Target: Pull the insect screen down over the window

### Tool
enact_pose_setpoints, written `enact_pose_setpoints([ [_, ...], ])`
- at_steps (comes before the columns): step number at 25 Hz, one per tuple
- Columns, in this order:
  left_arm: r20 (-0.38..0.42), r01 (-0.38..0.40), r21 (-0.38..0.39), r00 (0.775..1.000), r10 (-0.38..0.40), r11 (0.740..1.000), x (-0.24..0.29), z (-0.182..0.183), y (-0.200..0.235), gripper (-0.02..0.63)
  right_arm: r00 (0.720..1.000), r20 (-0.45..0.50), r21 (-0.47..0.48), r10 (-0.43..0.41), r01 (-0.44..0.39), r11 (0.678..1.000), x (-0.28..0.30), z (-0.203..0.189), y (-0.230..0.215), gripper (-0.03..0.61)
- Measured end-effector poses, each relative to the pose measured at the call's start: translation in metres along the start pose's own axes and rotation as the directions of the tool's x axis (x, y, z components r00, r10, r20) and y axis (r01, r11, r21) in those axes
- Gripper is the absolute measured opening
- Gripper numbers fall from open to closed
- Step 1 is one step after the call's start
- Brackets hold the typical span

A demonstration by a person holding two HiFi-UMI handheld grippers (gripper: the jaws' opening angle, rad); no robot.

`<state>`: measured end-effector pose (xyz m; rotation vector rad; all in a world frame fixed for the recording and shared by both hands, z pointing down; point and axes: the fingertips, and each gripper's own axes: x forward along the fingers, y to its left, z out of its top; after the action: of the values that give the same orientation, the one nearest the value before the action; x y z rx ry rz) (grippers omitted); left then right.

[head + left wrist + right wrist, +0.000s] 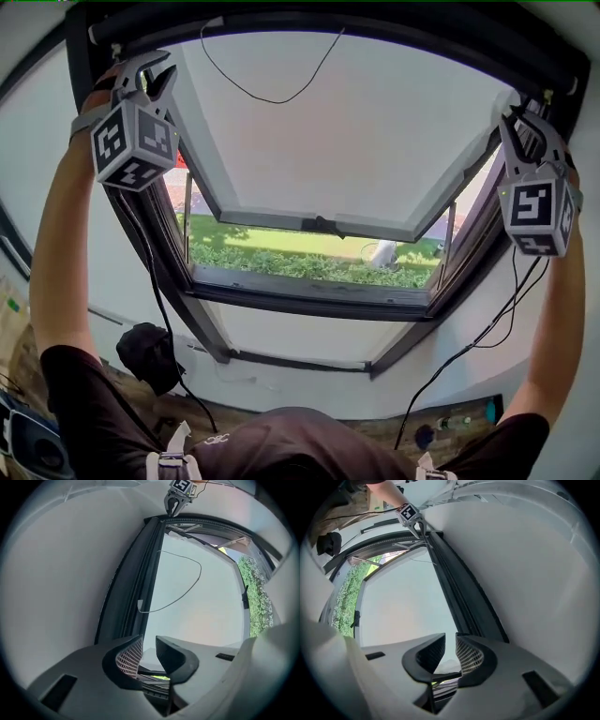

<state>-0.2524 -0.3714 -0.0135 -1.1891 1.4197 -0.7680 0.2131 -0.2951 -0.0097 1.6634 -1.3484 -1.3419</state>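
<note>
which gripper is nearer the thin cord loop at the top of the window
Left. The left gripper is at the window frame's top left corner, just beside the cord loop; the right gripper is at the far top right corner.

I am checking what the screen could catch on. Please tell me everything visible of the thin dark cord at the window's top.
The cord is thin, dark and slack. It hangs as one shallow loop against the pale pane, both ends rising toward the dark bar along the frame's top. In the left gripper view one end meets a small white tab there.
</note>
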Motion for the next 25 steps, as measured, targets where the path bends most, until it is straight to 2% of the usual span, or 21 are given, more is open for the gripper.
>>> enact_pose_setpoints([
  [4,-0.021,0.015,0.047,1.0,-0.014,0.999,0.012,0.0,0.024,0.094,1.0,-0.003,-0.042,0.024,-0.024,0.999,0.012,0.006,-0.025,0.074],
  [6,-0.041,0.017,0.053,0.999,-0.015,0.998,0.019,-0.002,0.034,0.071,0.999,-0.014,-0.051,0.033,-0.034,0.998,0.017,0.007,-0.034,0.074],
  [13,-0.108,0.18,0.047,0.979,-0.174,0.983,0.037,-0.007,0.033,0.077,0.99,-0.087,-0.106,0.11,-0.119,0.987,0.035,0.0,-0.043,0.074],
  [21,-0.122,0.238,0.047,0.965,-0.231,0.97,0.04,-0.004,0.027,0.049,0.971,-0.172,-0.106,0.164,-0.184,0.977,0.05,-0.022,-0.042,0.074],
  [25,-0.113,0.249,0.058,0.964,-0.241,0.967,0.038,-0.003,0.027,0.095,0.967,-0.191,-0.126,0.171,-0.197,0.972,0.057,-0.024,-0.036,0.074],
])
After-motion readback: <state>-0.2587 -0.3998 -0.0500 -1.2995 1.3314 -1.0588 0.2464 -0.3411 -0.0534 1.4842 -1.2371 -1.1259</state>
